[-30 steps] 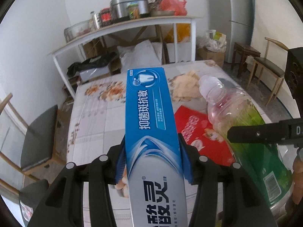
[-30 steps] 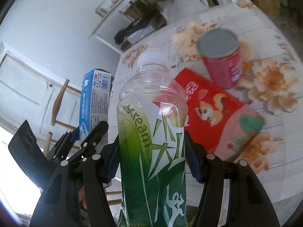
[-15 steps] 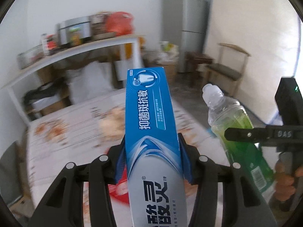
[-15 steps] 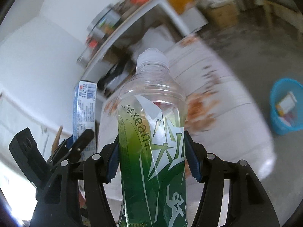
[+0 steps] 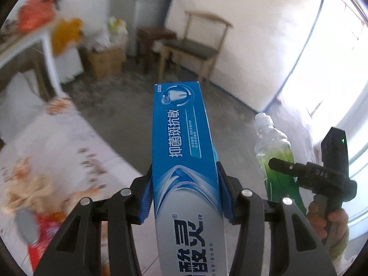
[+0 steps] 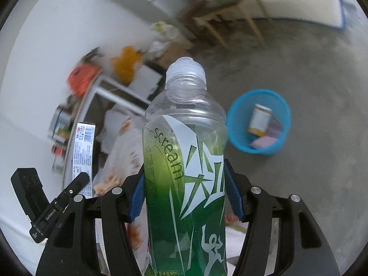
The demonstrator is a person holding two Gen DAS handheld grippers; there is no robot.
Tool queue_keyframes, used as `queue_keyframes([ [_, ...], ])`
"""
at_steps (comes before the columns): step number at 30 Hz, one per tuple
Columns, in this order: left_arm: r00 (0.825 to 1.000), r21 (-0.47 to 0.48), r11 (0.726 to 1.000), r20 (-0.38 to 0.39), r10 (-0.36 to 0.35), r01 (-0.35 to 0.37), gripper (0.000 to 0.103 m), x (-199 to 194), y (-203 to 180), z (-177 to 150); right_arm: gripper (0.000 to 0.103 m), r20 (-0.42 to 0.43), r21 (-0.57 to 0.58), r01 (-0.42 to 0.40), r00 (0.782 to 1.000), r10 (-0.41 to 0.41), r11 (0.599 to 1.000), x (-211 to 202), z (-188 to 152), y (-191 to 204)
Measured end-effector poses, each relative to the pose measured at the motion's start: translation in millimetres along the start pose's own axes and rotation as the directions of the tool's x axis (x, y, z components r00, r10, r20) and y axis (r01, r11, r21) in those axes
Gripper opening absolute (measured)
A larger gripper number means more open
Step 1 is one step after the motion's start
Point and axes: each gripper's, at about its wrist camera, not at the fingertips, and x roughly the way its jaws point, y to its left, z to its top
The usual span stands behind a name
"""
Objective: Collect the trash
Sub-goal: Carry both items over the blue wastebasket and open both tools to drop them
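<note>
One blue bin (R cam only)

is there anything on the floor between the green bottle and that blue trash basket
Nothing visible. In the right wrist view, bare concrete floor surrounds the blue basket, and the green bottle in the right gripper has open air toward it.

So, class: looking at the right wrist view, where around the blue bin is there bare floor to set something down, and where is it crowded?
Bare floor surrounds the blue bin on its right and far sides. It is crowded leftward: table, shelf clutter, chair.
</note>
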Motion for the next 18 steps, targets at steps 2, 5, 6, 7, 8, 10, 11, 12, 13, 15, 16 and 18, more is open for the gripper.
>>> queue_keyframes([
  [2, 0.996, -0.005, 1.0, -0.083, -0.029, 0.029, 0.048, 39.0, -6.8, 10.3, 0.057, -0.034, 0.054, 0.005, 0.999, -0.003, 0.999, 11.1, 3.1, -21.3],
  [5, 0.978, -0.033, 0.998, -0.199, -0.06, 0.055, 0.048, 96.0, -12.7, 22.8, 0.057, -0.097, 0.141, -0.003, 0.995, 0.017, 0.99, 36.9, 11.8, -51.7],
  [6, 0.97, -0.046, 0.997, -0.235, -0.064, 0.055, 0.048, 116.1, -15.6, 27.3, 0.057, -0.113, 0.164, -0.002, 0.993, 0.02, 0.986, 45.7, 14.6, -59.2],
  [7, 0.964, -0.052, 0.997, -0.256, -0.067, 0.056, 0.048, 129.1, -16.7, 28.1, 0.057, -0.134, 0.193, -0.004, 0.991, 0.03, 0.981, 57.6, 18.5, -68.0],
  [8, 0.958, -0.055, 0.997, -0.281, -0.066, 0.053, 0.048, 144.6, -17.2, 31.1, 0.057, -0.157, 0.233, -0.007, 0.987, 0.045, 0.972, 72.8, 24.6, -81.2],
  [10, 0.944, -0.057, 0.997, -0.324, -0.058, 0.042, 0.048, 176.1, -18.6, 37.2, 0.057, -0.18, 0.285, -0.01, 0.982, 0.064, 0.959, 93.3, 35.1, -91.3],
  [11, 0.938, -0.064, 0.997, -0.342, -0.063, 0.044, 0.048, 190.6, -19.9, 41.7, 0.057, -0.189, 0.323, -0.014, 0.979, 0.079, 0.946, 107.7, 42.6, -100.2],
  [12, 0.933, -0.074, 0.996, -0.352, -0.072, 0.05, 0.048, 200.4, -19.9, 43.3, 0.057, -0.193, 0.356, -0.013, 0.977, 0.087, 0.935, 118.9, 50.1, -108.3],
  [13, 0.926, -0.092, 0.994, -0.366, -0.092, 0.062, 0.048, 216.9, -19.2, 52.5, 0.059, -0.193, 0.374, -0.016, 0.977, 0.095, 0.927, 126.7, 56.9, -112.4],
  [15, 0.919, -0.125, 0.989, -0.376, -0.118, 0.075, 0.058, 235.1, -18.6, 60.1, 0.063, -0.181, 0.413, -0.035, 0.976, 0.12, 0.91, 151.3, 76.6, -127.6],
  [16, 0.924, -0.145, 0.988, -0.367, -0.11, 0.06, 0.064, 242.9, -14.9, 66.7, 0.068, -0.174, 0.435, -0.026, 0.978, 0.112, 0.9, 161.9, 84.3, -136.2],
  [18, 0.943, -0.173, 0.985, -0.326, -0.069, 0.012, 0.07, 248.8, -8.6, 73.6, 0.069, -0.161, 0.437, 0.001, 0.984, 0.077, 0.9, 175.8, 87.8, -139.7],
])
